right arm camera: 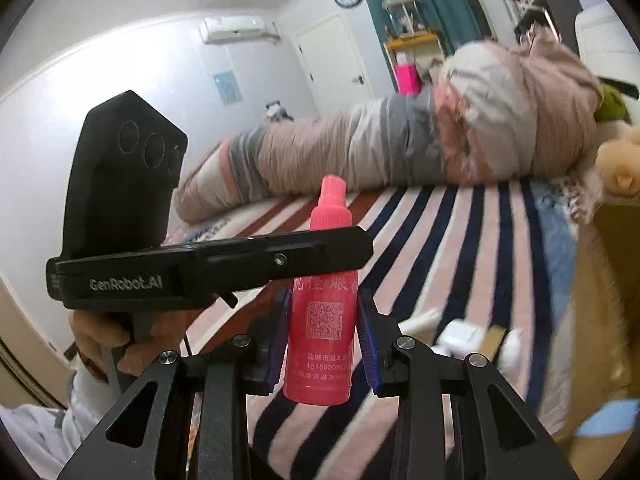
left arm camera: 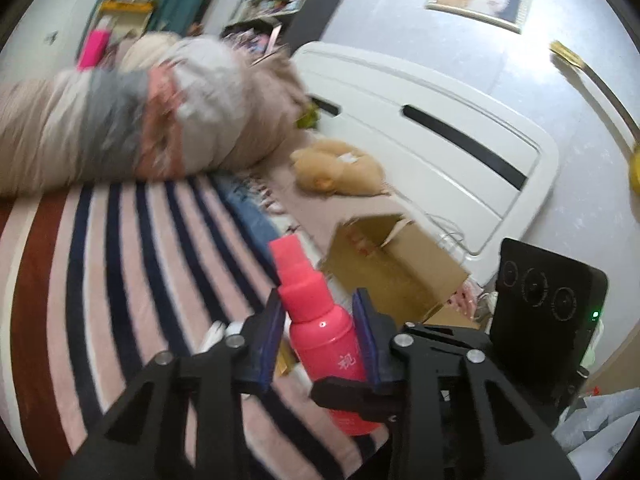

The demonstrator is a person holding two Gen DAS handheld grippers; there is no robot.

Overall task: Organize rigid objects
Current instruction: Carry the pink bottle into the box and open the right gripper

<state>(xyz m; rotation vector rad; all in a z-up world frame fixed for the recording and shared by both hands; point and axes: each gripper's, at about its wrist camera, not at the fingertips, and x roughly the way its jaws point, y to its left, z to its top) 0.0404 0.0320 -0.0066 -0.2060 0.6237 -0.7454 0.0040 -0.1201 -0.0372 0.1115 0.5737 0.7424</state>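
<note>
A pink spray bottle (left arm camera: 320,328) stands upright between both grippers, above a striped bedspread (left arm camera: 120,264). In the left wrist view my left gripper (left arm camera: 320,320) has its blue pads against the bottle's body. In the right wrist view the same bottle (right arm camera: 322,320) sits between my right gripper's (right arm camera: 324,320) pads, with small gaps at its sides. The left gripper's body (right arm camera: 208,268) crosses in front of the bottle there. The right gripper's black body (left arm camera: 548,304) shows in the left wrist view.
An open cardboard box (left arm camera: 396,264) lies on the bed near the white headboard (left arm camera: 440,120). A rolled quilt (left arm camera: 132,120) and a plush toy (left arm camera: 340,168) lie behind. Small white items (right arm camera: 460,336) rest on the bedspread to the right.
</note>
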